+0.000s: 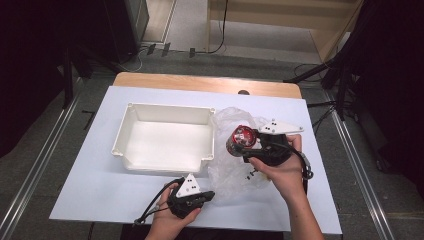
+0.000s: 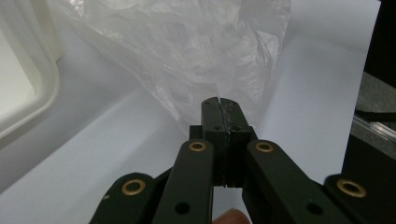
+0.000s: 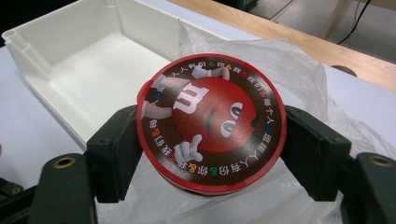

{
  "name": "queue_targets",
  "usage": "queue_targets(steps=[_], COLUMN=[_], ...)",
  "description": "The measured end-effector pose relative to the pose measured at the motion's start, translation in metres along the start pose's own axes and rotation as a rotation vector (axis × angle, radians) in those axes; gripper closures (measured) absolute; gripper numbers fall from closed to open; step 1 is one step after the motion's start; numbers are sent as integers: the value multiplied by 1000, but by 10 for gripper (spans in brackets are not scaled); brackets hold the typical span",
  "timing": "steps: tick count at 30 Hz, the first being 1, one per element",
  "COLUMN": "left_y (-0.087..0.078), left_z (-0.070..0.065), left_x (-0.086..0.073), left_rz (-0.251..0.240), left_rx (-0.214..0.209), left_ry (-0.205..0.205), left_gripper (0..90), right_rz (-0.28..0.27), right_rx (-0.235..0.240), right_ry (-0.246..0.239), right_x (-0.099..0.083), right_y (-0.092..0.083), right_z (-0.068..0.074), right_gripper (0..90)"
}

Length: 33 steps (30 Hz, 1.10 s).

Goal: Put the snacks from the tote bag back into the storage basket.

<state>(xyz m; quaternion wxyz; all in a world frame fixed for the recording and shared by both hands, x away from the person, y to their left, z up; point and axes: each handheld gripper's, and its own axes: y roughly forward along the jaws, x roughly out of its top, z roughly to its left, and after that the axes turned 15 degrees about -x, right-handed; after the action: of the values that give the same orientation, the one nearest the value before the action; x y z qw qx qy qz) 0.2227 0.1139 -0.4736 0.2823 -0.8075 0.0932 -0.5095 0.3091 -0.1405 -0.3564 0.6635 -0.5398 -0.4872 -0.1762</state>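
Tin (image 3: 210, 123): lid is facing up toward the right gripper's camera.
Right gripper (image 1: 243, 144): jaws are squeezing the tin's sides.
Left gripper (image 2: 219, 105): jaws are pressing together on the bag (image 2: 196, 51) edge.
Tray (image 1: 131, 117): sitting left, just beside the bag.

This looks like a lab or recording studio set up for data collection. A white board (image 1: 100, 165) lies over a wooden table (image 1: 200, 81) in mid-frame, black curtains (image 1: 30, 60) hang at both upper corners, metal floor rails (image 1: 45, 160) run along both sides, and loose cables (image 1: 220, 30) trail across the grey floor at the top.
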Motion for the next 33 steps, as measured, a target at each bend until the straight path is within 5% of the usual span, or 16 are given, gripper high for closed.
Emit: queue_targets(steps=[5, 15, 24, 30, 33], left_y=[4, 2, 3, -2, -7], left_z=[-1, 0, -2, -1, 0], left_x=[-1, -2, -2, -4, -5], left_rz=[40, 20, 29, -14, -61], left_rx=[4, -5, -2, -8, -7], left_ry=[6, -2, 8, -3, -18], left_gripper=[900, 900, 900, 900, 769], right_rz=[-10, 1, -19, -26, -22], right_rx=[-13, -12, 41, 45, 44], right_ry=[15, 3, -56, -58, -58], right_x=[6, 2, 9, 12, 11], right_y=[0, 4, 15, 18, 17], right_z=[-3, -2, 26, 30, 29], right_gripper=[265, 264, 265, 265, 265])
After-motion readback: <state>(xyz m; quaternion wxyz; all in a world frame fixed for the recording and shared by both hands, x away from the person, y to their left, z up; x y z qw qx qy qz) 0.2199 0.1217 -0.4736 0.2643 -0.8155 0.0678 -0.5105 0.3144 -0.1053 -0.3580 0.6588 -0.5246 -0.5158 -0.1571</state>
